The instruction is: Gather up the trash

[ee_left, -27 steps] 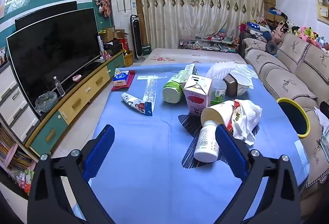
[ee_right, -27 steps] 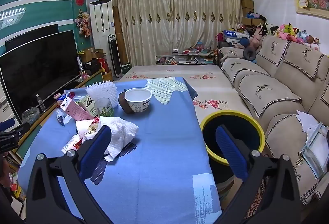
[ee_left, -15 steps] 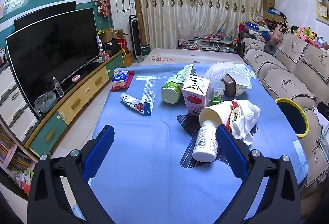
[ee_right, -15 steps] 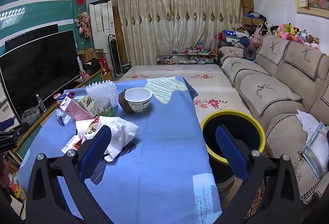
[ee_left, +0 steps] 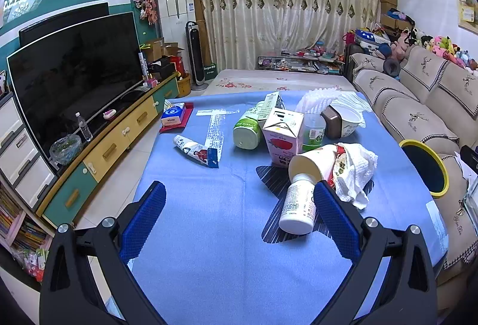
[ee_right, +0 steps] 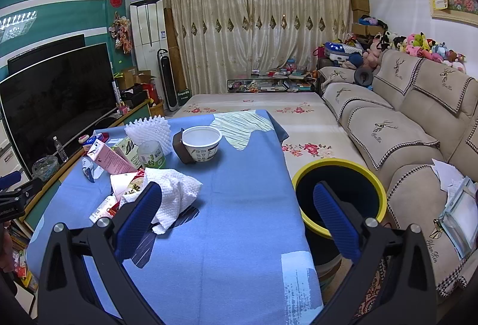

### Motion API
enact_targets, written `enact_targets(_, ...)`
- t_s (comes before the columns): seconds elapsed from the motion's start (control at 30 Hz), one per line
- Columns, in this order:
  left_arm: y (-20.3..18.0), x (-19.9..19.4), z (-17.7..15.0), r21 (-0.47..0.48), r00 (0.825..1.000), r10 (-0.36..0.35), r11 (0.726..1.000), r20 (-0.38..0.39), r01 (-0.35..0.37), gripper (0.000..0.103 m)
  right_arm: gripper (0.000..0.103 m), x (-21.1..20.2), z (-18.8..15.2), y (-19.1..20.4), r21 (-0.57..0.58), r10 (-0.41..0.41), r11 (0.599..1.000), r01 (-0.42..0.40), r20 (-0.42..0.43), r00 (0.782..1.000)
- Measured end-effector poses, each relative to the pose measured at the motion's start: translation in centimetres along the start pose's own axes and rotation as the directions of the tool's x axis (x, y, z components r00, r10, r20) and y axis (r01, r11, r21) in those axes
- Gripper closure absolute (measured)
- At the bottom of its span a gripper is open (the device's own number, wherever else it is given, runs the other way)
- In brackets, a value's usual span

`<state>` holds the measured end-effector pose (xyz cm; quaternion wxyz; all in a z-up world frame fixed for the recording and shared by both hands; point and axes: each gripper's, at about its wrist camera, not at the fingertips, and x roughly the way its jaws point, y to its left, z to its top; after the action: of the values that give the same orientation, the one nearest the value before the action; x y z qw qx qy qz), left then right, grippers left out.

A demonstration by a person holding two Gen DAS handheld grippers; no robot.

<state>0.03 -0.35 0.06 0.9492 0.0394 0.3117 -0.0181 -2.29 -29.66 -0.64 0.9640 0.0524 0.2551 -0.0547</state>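
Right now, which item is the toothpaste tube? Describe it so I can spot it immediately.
Start at the blue-covered table and look to its TV-side half, away from the main trash pile. The toothpaste tube lies flat and alone beside a white tape mark. It is the only flattened white tube, ending in a blue crimp.

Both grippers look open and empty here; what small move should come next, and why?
Probably ease the left gripper forward and right, toward the white bottle: it lies on its side nearest that gripper, loose on the blue tablecloth, and nothing is held yet.
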Motion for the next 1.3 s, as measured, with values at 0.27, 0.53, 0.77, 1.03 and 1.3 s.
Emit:
enact_targets(0.27, -0.1, 0.1, 0.0, 0.0, 1.0, -0.001, 1.0, -0.001, 0.001, 0.005, 0.006, 0.0, 0.0, 0.0, 0.001, 0.001, 1.0, -0.001, 0.0, 1.0)
enact_targets(0.53, -0.1, 0.1, 0.0, 0.001, 1.0, 0.001, 1.0, 0.0, -0.001, 0.005, 0.006, 0.3, -0.1, 0.1, 0.003, 0.003, 1.0, -0.003, -0.006, 1.0)
enact_targets(0.77, -0.2, 0.1, 0.0, 0.004, 1.0, 0.0, 1.0, 0.0, 0.0, 0.005, 0.006, 0.4, -0.7, 0.2, 0.003, 0.004, 1.0, -0.004, -0.007, 1.0)
enact_targets(1.03, -0.2, 0.1, -0.1, 0.003, 1.0, 0.0, 1.0, 0.0, 0.0, 0.005, 0.006, 0.7, -0.7, -0.1, 0.004, 0.005, 1.0, -0.005, -0.01, 1.0)
enact_targets(1.3, -0.2, 0.1, -0.3, 0.008, 1.0, 0.005, 1.0, 0.002, -0.005, 0.005, 0.006, 1.2, -0.6, -0.2, 0.014, 0.007, 1.0, -0.007, -0.014, 1.0)
